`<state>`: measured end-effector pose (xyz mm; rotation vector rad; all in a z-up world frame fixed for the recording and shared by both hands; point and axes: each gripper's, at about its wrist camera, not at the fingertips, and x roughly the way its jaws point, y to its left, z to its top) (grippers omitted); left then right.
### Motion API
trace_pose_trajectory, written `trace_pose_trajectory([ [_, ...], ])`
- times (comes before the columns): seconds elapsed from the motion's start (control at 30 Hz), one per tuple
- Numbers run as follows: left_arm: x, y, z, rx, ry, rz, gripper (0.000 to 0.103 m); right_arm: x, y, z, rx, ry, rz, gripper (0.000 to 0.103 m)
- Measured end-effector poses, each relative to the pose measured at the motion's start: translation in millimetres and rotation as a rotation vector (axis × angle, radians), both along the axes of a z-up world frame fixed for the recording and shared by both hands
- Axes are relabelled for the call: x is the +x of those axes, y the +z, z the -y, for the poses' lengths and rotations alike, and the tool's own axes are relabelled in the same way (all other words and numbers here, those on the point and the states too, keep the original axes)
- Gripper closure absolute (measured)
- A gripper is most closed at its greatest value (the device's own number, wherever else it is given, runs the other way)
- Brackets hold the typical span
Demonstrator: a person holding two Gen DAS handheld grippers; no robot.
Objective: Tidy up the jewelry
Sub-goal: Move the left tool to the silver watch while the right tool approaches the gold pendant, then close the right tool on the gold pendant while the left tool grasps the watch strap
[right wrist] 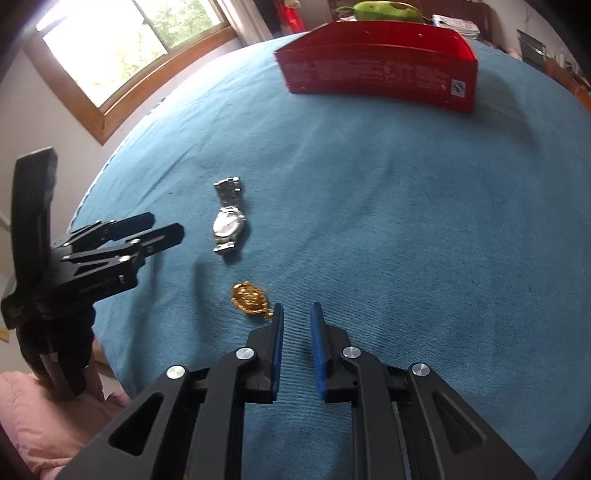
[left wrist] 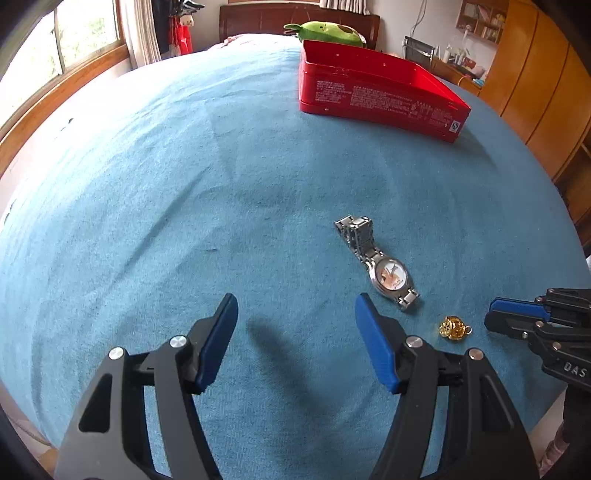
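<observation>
A silver watch (left wrist: 384, 266) (right wrist: 227, 221) with a metal band lies flat on the blue bedspread (left wrist: 184, 221). A small gold pendant (left wrist: 455, 328) (right wrist: 251, 297) lies just nearer than it. An open red tin box (left wrist: 376, 92) (right wrist: 376, 70) stands at the far side. My left gripper (left wrist: 295, 301) (right wrist: 164, 226) hovers open over bare cloth, left of the watch, with nothing between its fingers. My right gripper (right wrist: 297, 308) (left wrist: 490, 315) is open only a narrow gap and holds nothing; its left fingertip is right beside the pendant.
A green plush toy (left wrist: 328, 31) lies behind the box by the wooden headboard. A window (right wrist: 122, 44) is to the left and a wooden wardrobe (left wrist: 535, 92) to the right. Pink fabric (right wrist: 44, 424) shows at the bed's near edge.
</observation>
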<state>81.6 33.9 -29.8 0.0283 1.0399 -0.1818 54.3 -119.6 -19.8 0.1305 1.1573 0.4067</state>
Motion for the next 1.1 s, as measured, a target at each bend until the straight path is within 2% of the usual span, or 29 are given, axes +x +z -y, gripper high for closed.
trace_pose_trajectory([
  [0.2, 0.3, 0.5, -8.5, 0.000, 0.024, 0.003, 0.035, 1.9, 3.2, -12.5, -0.008, 0.051, 0.000, 0.085],
  [0.27, -0.5, 1.7, -9.2, -0.004, 0.021, 0.006, 0.030, 3.4, 0.5, -16.4, -0.012, 0.062, -0.009, 0.085],
  [0.37, -2.2, 3.9, -10.5, -0.008, 0.021, 0.018, 0.021, 4.1, -2.1, -21.3, -0.015, 0.078, -0.016, 0.076],
  [0.57, -2.1, 6.1, -17.6, -0.021, 0.037, 0.021, 0.017, 8.6, -3.4, -32.4, -0.033, 0.110, -0.007, 0.058],
  [0.9, -1.7, 7.7, -24.6, -0.037, 0.053, 0.025, 0.013, 11.6, -9.1, -45.3, -0.091, 0.147, -0.003, 0.060],
  [1.03, -1.5, 7.8, -26.6, -0.042, 0.057, 0.023, 0.013, 9.2, -10.2, -51.5, -0.162, 0.165, 0.024, 0.070],
  [1.1, -1.3, 7.8, -26.5, -0.044, 0.056, 0.022, 0.013, 7.1, -10.6, -54.3, -0.205, 0.176, 0.044, 0.082],
])
